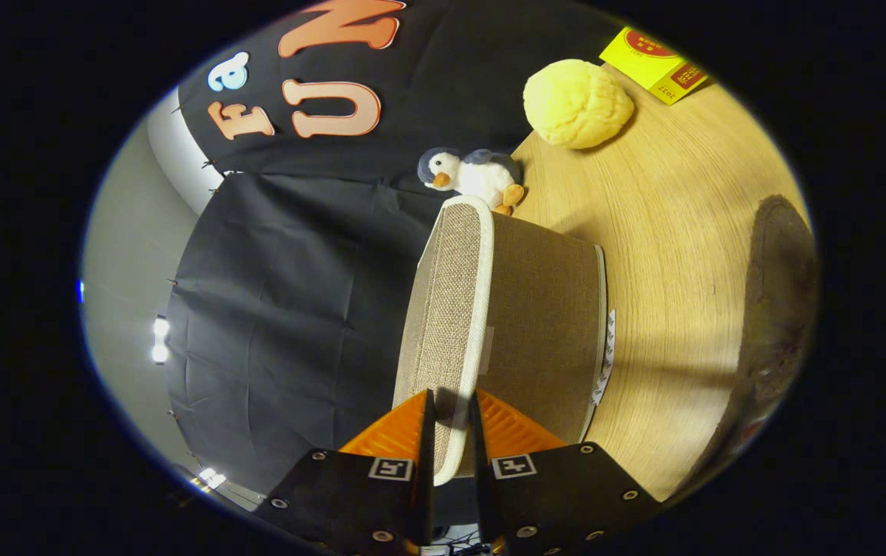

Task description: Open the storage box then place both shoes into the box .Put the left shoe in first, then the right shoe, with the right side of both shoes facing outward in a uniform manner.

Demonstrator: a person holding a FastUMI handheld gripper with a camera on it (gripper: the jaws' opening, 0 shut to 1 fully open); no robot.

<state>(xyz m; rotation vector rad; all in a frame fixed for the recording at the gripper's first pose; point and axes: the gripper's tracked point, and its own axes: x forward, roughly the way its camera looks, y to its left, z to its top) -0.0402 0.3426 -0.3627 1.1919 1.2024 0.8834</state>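
Pinching cream-trimmed edge of beige woven-fabric storage box lid (443, 309), gripper (452, 421) fingers clamp it both sides; box body on light wood table (674, 232) w/ plush penguin (470, 177) beyond.

Between my fingers (450, 432) sits the cream-white piped edge of the storage box's beige-brown woven fabric lid (443, 309); the box's coarse brown linen-weave wall (543, 324) is a shade darker than that lid. The pale wooden desk (674, 232) shows fine honey-yellow grain. Beyond the box, a small plush penguin (473, 176) is white with a grey-blue head and orange beak and feet. Past it lies a lemon-yellow fluffy round cushion (578, 103), then a bright yellow flat carton with red print (655, 63).
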